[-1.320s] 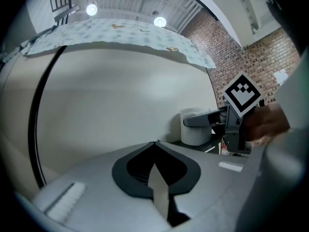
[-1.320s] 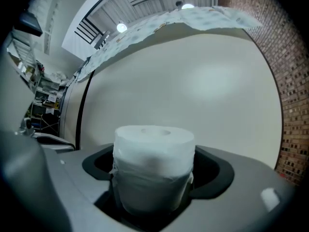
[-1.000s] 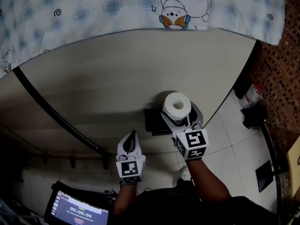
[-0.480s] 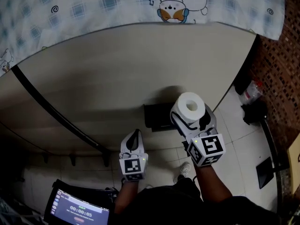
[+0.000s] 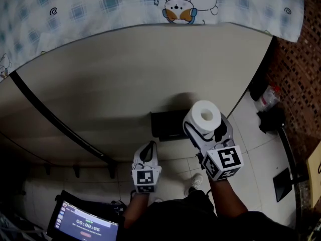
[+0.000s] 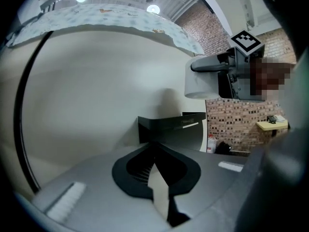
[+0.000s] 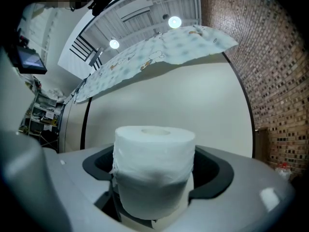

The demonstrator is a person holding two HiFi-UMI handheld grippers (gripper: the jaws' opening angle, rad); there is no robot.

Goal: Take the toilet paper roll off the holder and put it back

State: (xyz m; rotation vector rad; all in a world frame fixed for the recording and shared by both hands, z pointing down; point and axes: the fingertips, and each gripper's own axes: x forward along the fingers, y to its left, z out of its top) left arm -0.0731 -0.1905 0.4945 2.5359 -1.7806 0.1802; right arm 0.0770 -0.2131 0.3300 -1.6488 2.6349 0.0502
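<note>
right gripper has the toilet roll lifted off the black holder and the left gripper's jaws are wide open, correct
No: the jaws of the left gripper are shut with nothing between them, as the left gripper view shows. The right gripper does hold the toilet roll off the black holder.

The toilet paper roll [image 5: 204, 114], in the right hand-held gripper [image 5: 204, 130], is right of the holder [image 5: 168, 125]. The left hand-held gripper [image 5: 147, 152] lies before the holder.

You were working in a mocked-up test room, not a real bathroom: the black holder [image 5: 168, 125] hung on a bare beige partition [image 5: 115, 84] draped with cartoon-print cloth [image 5: 100, 4], beside a brick wall [image 5: 296, 79] and tiled floor [image 5: 253, 129] (a timer screen [image 5: 84, 226] glowed low at your left).
</note>
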